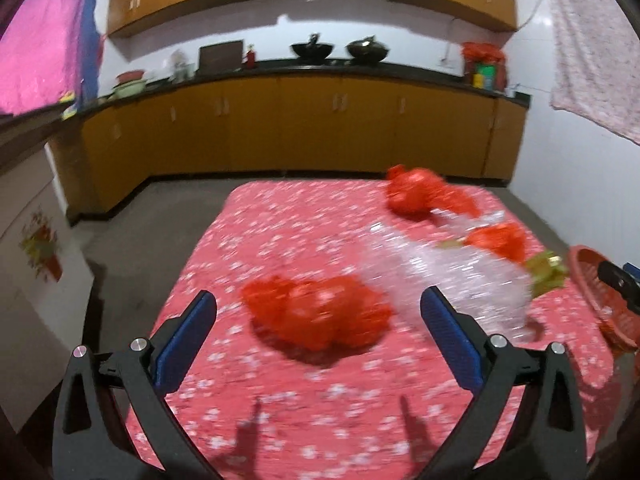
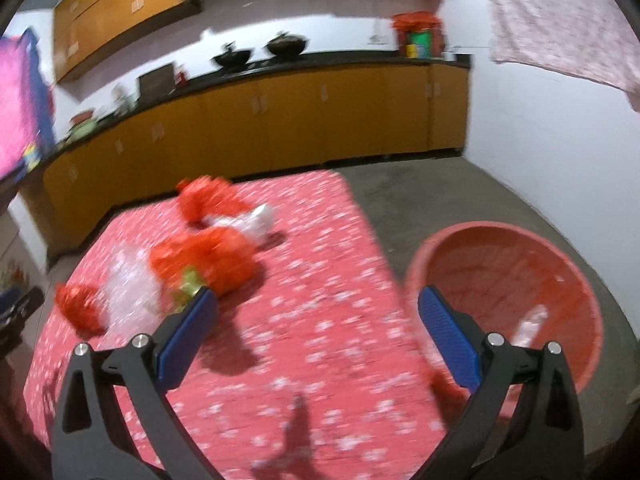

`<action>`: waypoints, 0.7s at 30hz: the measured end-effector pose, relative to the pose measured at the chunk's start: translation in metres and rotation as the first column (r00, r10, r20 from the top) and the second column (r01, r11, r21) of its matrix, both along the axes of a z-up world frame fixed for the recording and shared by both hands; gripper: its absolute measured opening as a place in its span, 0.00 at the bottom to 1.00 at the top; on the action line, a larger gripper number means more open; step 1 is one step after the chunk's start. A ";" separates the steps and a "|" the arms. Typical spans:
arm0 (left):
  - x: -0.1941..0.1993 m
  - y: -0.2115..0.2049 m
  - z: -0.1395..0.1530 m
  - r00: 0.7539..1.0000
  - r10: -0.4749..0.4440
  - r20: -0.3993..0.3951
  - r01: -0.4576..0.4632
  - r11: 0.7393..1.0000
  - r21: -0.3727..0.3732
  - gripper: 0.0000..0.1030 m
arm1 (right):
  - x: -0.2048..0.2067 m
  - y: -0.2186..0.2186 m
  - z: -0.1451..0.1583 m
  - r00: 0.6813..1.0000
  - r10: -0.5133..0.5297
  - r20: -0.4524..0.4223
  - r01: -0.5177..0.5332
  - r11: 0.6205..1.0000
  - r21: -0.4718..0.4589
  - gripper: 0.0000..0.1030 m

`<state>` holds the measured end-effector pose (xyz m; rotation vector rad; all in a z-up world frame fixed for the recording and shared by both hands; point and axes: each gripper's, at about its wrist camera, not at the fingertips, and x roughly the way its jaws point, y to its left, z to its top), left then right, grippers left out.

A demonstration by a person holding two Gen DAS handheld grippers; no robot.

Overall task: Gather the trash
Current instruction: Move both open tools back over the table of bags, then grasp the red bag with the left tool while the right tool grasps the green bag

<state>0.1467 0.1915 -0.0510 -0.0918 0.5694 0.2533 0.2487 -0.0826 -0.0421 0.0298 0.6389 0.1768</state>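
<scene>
The left gripper (image 1: 318,312) stands with its blue pads (image 1: 188,340) spread wide and nothing between them; it hovers over the table (image 1: 280,216), which carries a red cloth with small white flowers. Just beyond its fingertips, near the middle of the table, lies a crumpled red plastic bag (image 1: 320,316); to the right of that bag lies a clear crinkled plastic sheet (image 1: 452,276); at the sheet's right edge sits a second red bag (image 1: 500,240) with a scrap of green-yellow wrapper (image 1: 548,272) beside it; a third red bag (image 1: 420,194) rests toward the table's far right corner.

The right gripper (image 2: 318,312) likewise shows its pads (image 2: 450,340) wide apart and grips nothing; its left finger points at the table's right half and its right finger overlaps the rim of a red plastic basket (image 2: 560,264), which stands off the table's right edge over the grey floor (image 2: 420,196); a pale scrap (image 2: 530,322) lies inside the basket.

Behind the table runs a line of yellow-brown cabinets (image 1: 300,124) under a dark counter, with two dark woks (image 1: 340,50) on it; a pale patterned cloth (image 1: 592,40) hangs at the right wall.

Both views are blurred; no brand, label or writing can be read on any bag, wrapper or container.
</scene>
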 end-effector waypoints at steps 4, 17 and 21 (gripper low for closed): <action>0.005 0.017 -0.011 0.999 0.029 -0.025 -0.029 0.999 -0.012 0.98 | 0.007 0.031 -0.018 0.995 0.066 -0.081 -0.066 0.998 0.004 0.84; 0.045 0.024 -0.030 0.996 -0.021 -0.088 0.022 1.000 0.002 0.98 | 0.041 0.092 -0.046 0.979 0.135 -0.155 -0.142 0.989 -0.036 0.71; 0.056 0.026 -0.039 0.989 -0.045 -0.142 0.042 0.999 -0.024 0.98 | 0.050 0.094 -0.052 0.970 0.153 -0.191 -0.161 0.987 -0.023 0.61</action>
